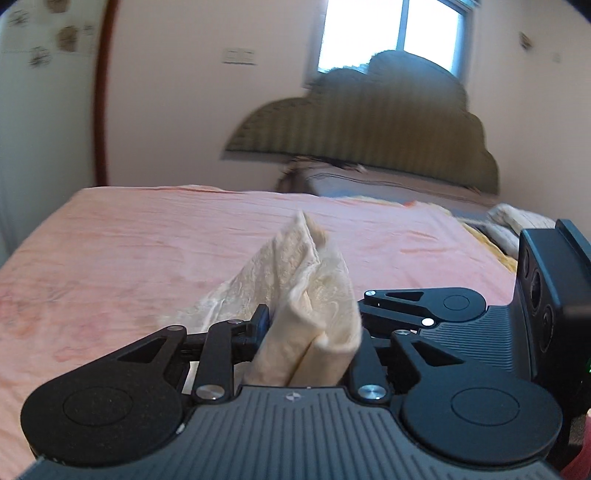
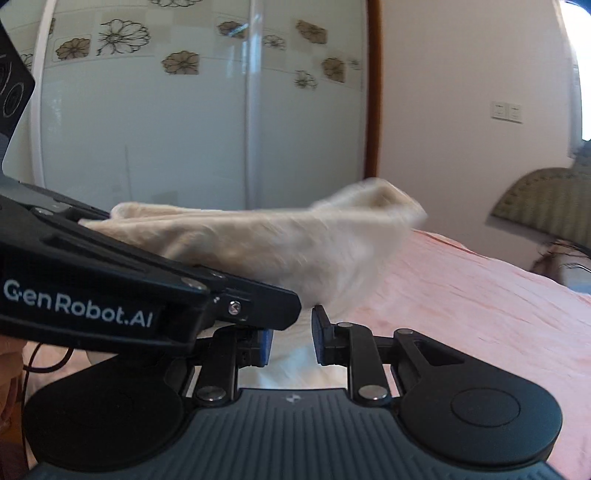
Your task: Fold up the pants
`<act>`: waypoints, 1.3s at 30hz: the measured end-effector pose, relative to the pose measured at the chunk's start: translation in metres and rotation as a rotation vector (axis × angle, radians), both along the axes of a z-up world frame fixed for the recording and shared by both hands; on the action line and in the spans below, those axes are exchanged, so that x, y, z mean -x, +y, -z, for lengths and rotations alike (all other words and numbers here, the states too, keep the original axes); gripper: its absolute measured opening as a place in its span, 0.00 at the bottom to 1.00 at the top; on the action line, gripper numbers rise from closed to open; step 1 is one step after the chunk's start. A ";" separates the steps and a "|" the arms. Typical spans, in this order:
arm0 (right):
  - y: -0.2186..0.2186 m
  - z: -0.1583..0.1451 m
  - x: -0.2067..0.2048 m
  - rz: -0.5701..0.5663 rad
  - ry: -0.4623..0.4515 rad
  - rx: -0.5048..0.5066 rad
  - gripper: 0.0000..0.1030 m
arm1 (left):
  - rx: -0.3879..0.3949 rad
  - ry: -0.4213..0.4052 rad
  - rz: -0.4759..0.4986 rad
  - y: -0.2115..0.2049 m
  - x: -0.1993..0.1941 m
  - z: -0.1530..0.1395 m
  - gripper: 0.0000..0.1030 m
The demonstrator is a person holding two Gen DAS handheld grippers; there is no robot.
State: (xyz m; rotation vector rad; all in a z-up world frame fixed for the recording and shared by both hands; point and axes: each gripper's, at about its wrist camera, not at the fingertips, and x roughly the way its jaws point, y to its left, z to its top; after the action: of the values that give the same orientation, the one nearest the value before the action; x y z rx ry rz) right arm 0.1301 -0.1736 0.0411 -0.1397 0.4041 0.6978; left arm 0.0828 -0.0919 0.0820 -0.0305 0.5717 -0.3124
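Note:
The cream patterned pants [image 1: 314, 295] are bunched between the jaws of my left gripper [image 1: 312, 328], which is shut on them and holds them above the pink bed [image 1: 129, 251]. In the right wrist view the pants [image 2: 295, 236] stretch out from the left gripper's body [image 2: 110, 295] and look blurred. My right gripper [image 2: 291, 339] is open with nothing between its blue pads [image 2: 319, 339]; white cloth shows below the gap. The right gripper's body shows at the right of the left wrist view [image 1: 461, 314].
A dark olive headboard [image 1: 369, 122] and a window [image 1: 395, 33] stand beyond the bed. Folded bedding [image 1: 517, 221] lies at the bed's far right. A white wardrobe with flower prints [image 2: 203, 110] stands to the left. A wall switch [image 2: 506, 110] is on the right.

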 end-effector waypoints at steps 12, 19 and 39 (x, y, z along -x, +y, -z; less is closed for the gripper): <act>-0.109 0.047 0.036 0.191 0.094 0.077 0.21 | -0.049 0.101 0.189 -0.122 0.001 0.074 0.23; -0.129 0.067 0.033 0.242 0.166 0.025 0.21 | -0.051 0.123 0.210 -0.130 -0.003 0.092 0.25; -0.208 0.073 0.092 0.716 0.324 -0.057 0.29 | 0.177 0.231 0.400 -0.093 -0.010 0.074 0.71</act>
State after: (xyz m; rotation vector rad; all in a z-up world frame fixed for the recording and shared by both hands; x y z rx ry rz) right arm 0.0386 -0.3812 -0.0319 0.1731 0.6958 0.0191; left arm 0.0923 -0.1846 0.0077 -0.1253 0.7786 -0.7556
